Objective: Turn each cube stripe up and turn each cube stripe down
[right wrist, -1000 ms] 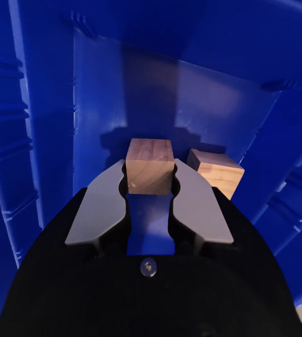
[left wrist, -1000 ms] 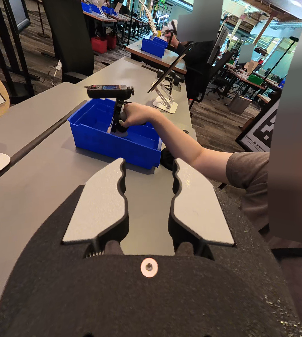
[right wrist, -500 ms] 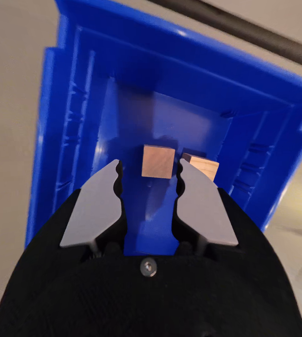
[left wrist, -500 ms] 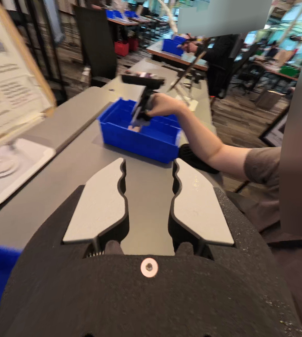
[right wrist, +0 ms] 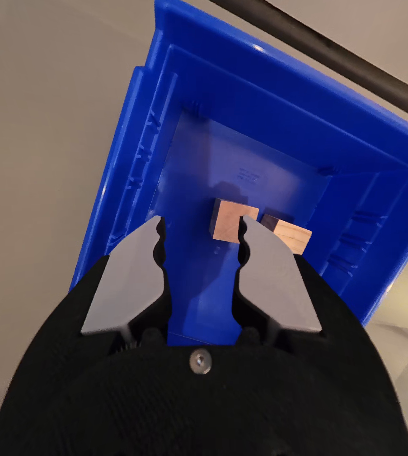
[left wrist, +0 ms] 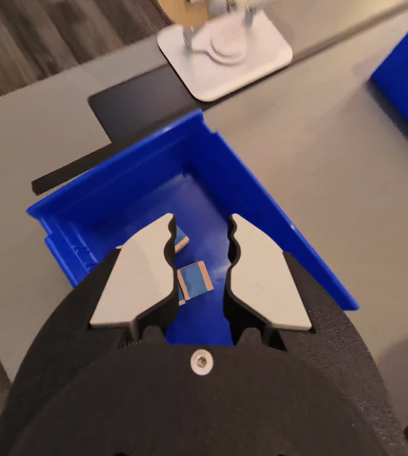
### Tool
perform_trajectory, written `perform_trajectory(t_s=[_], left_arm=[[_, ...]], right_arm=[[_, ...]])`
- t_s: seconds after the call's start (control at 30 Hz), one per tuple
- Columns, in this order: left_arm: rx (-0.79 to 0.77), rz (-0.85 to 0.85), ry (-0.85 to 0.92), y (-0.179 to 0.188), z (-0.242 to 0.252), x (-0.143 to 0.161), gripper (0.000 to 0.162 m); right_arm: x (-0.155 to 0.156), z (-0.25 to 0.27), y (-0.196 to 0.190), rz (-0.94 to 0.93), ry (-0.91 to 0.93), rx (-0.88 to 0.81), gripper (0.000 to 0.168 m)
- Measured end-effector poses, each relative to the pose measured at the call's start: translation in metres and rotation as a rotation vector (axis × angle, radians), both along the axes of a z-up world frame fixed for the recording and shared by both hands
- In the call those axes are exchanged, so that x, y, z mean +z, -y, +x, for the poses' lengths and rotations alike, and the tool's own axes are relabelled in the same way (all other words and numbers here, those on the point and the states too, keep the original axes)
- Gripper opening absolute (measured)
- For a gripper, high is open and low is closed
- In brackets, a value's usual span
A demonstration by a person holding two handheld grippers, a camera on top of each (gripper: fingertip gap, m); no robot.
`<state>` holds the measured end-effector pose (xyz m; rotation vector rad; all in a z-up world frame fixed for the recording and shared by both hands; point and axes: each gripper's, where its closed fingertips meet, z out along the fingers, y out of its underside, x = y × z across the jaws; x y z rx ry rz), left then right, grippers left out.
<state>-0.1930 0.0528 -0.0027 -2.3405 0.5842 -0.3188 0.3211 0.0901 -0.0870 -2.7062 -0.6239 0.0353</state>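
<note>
In the left wrist view my left gripper is open and empty above a blue bin. Wooden cubes with a blue stripe facing up lie on its floor: one between my fingers, another partly hidden behind the left finger, a third barely showing. In the right wrist view my right gripper is open and empty above a second blue bin. Two plain-faced wooden cubes sit on its floor: one just left of my right finger, one beside it, partly hidden.
A white stand base and a dark flat plate lie on the grey table beyond the left bin. Another blue bin sits at the right edge. A black strip runs along the table behind the right bin.
My right gripper let go of the wooden cube, opened and rose out of the bin. My left gripper swung from facing the far bin to looking down into the near bin with striped cubes.
</note>
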Motion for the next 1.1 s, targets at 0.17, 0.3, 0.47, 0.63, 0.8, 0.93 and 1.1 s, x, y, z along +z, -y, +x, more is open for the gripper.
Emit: perform_trajectory(t_s=[0.17, 0.3, 0.47, 0.63, 0.8, 0.93, 1.1], left_arm=[[-0.223, 0.037, -0.468, -0.011, -0.018, -0.056, 0.050], [-0.280, -0.087, -0.670, -0.011, -0.035, -0.097, 0.055], [-0.321, -0.083, -0.562, -0.020, -0.024, -0.112, 0.056], [-0.362, -0.098, -0.596, -0.018, -0.027, -0.118, 0.058], [-0.389, -0.132, -0.594, -0.019, -0.027, -0.124, 0.054], [-0.399, -0.167, -0.610, -0.017, -0.030, -0.131, 0.054], [-0.399, -0.171, -0.631, -0.018, -0.030, -0.132, 0.050]], right_arm=[[-0.004, -0.001, 0.002, -0.017, 0.002, 0.015, 0.059], [-0.010, -0.002, 0.003, -0.039, 0.017, 0.031, 0.059], [-0.015, -0.006, 0.006, -0.063, 0.035, 0.057, 0.059], [-0.018, -0.009, 0.007, -0.073, 0.049, 0.077, 0.058], [-0.022, -0.012, 0.009, -0.093, 0.059, 0.092, 0.058], [-0.024, -0.019, 0.012, -0.108, 0.045, 0.121, 0.058], [-0.025, -0.021, 0.014, -0.111, 0.065, 0.135, 0.055]])
